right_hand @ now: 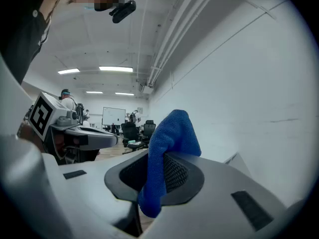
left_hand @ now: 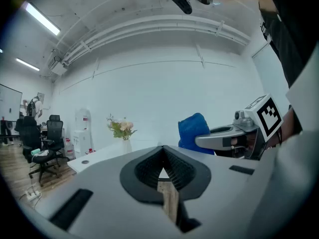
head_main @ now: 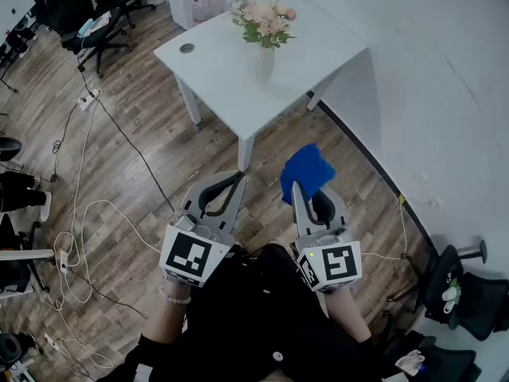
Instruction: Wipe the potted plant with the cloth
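Upright on the white counter (head_main: 231, 82), toward its far edge: potted plant (head_main: 265, 34) with a pale vase, green leaves, pink and cream blooms. Bunched and pinched between the right tongs (head_main: 312, 191): blue cloth (head_main: 306, 169), folded top poking past the tips, lower end hanging. Held in the air, well apart from the plant.

A white tabletop (head_main: 223, 70) stands on a wood-plank floor (head_main: 151, 94), beside a white wall (head_main: 429, 70). Left of the tabletop are black office chairs (head_main: 75, 10) and loose cables (head_main: 75, 221). Behind it stands a water jug (head_main: 208, 5).
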`<state>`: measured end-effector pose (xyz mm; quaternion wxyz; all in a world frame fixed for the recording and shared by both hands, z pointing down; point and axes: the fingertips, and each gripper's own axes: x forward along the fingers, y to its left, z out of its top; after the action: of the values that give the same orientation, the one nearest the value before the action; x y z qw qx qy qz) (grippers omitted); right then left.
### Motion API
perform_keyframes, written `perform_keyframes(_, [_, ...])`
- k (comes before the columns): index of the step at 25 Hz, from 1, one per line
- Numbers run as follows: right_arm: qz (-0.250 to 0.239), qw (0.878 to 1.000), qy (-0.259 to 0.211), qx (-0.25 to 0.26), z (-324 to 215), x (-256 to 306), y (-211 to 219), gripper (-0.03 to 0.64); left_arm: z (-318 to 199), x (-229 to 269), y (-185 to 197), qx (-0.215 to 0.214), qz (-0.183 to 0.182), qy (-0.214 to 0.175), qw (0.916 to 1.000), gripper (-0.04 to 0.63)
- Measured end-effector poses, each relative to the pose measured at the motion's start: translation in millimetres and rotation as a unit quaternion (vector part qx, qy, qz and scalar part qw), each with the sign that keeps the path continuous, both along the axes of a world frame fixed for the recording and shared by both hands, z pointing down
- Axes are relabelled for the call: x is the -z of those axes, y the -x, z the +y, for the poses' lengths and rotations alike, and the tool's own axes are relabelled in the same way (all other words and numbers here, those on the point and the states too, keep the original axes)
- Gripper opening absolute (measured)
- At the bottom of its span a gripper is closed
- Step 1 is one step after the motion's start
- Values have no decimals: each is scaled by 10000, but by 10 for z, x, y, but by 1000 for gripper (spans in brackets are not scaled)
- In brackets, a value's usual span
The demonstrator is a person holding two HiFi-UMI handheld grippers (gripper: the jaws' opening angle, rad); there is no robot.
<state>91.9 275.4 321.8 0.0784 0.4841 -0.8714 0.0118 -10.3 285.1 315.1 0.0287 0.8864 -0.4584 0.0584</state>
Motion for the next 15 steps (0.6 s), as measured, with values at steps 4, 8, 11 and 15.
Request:
perform_keyframes(4, [-2, 10000, 14, 4, 9, -29, 63, 80, 7, -14, 82, 17, -26, -45, 10000, 12])
perform_keyframes(8, [4, 10000, 42, 21, 27, -58, 131, 80, 31, -24, 180, 38, -28, -51, 10000, 12])
perform_keyframes(11, [-17, 10000, 35, 33, 32, -55, 185, 80, 32, -32, 258, 88, -36, -43, 9999, 12])
perform_keyframes(15, [-18, 10000, 36, 86, 56, -55, 242, 80, 52, -26, 296, 86, -28, -71, 9999, 12])
